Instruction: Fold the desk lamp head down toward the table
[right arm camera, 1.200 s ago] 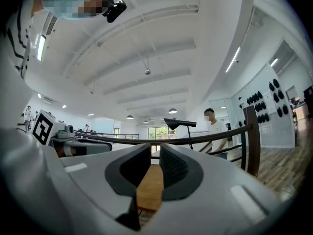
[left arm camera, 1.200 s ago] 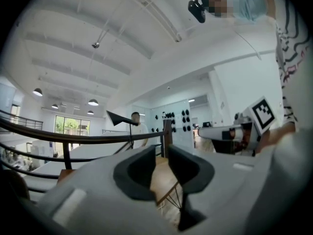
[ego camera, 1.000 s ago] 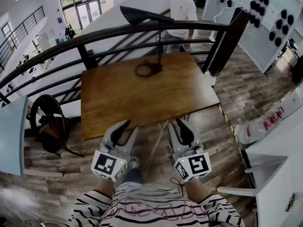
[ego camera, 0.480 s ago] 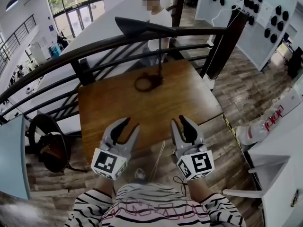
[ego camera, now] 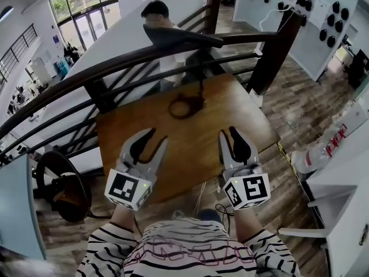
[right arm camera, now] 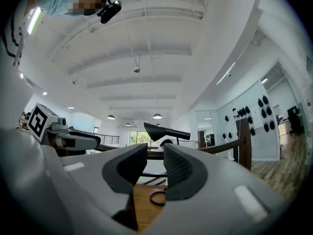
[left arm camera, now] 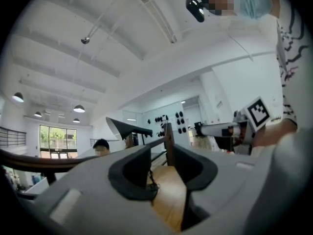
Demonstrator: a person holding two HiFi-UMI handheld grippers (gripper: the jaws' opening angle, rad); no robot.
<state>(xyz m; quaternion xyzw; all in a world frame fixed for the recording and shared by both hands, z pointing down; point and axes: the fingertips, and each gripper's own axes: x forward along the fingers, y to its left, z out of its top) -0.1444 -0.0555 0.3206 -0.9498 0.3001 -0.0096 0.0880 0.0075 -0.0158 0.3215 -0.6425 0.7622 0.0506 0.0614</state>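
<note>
One desk lamp (ego camera: 201, 88) is standing at the far side of the bench (ego camera: 132, 149), its ring base (ego camera: 183, 105) resting on the wood and its thin stem (ego camera: 201, 71) rising upright. The lamp head (ego camera: 179, 35) is sitting high on that stem, unfolded. No part of the fold is showing as done, so the whole lowering of the head toward the bench is remaining. The head's long axis is lying roughly level and running across the head view, the broad shade end pointing to that view's left and the narrow end tapering right toward the stem.

Neither gripper is touching the lamp. The left gripper (ego camera: 157, 136) and the right gripper (ego camera: 228, 133) are hovering side by side over the near part of the bench, well apart from the base and pointing toward it. The left jaws are standing partly apart with nothing between them. The right jaws are standing narrowly apart, likewise empty. In my judgement, the reach to the head is the step in hand.

A dark railing (ego camera: 86, 68) is running behind the bench, and a person (ego camera: 155, 13) is standing beyond it.
</note>
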